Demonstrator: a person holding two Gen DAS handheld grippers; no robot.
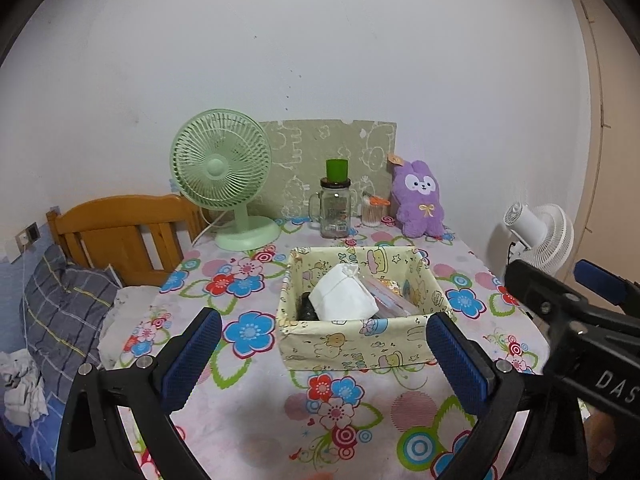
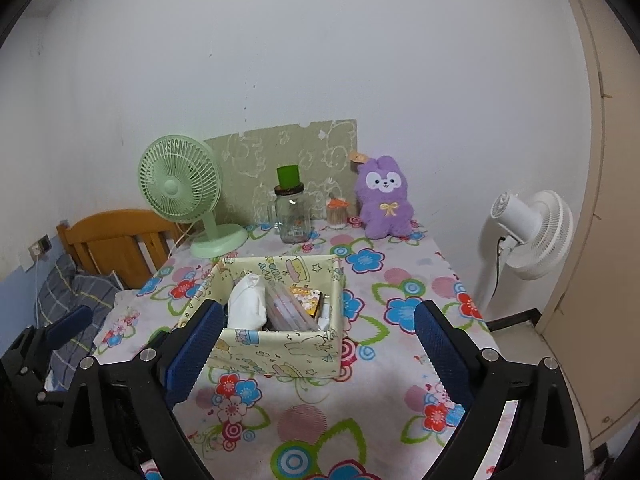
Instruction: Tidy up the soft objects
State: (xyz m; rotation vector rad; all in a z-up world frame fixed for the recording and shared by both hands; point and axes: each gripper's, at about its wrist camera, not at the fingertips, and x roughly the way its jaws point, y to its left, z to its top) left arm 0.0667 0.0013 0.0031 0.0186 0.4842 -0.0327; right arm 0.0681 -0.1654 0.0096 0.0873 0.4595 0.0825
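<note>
A purple plush bunny (image 1: 420, 204) sits upright at the far right of the flowered table, against the wall; it also shows in the right wrist view (image 2: 385, 200). A pale yellow fabric box (image 1: 360, 344) stands mid-table and holds a white soft pouch (image 1: 344, 296) and other small items; the box (image 2: 280, 352) and pouch (image 2: 248, 300) show in the right wrist view too. My left gripper (image 1: 324, 340) is open and empty, its fingers either side of the box front. My right gripper (image 2: 316, 340) is open and empty, also near the box front; it appears in the left wrist view (image 1: 576, 300).
A green desk fan (image 1: 224, 176), a glass jar with a green cup on top (image 1: 335, 208) and a small swab jar (image 1: 374, 210) stand along the back. A white floor fan (image 2: 528, 232) stands right of the table. A wooden bed headboard (image 1: 120, 232) and pillow (image 1: 64, 304) are left.
</note>
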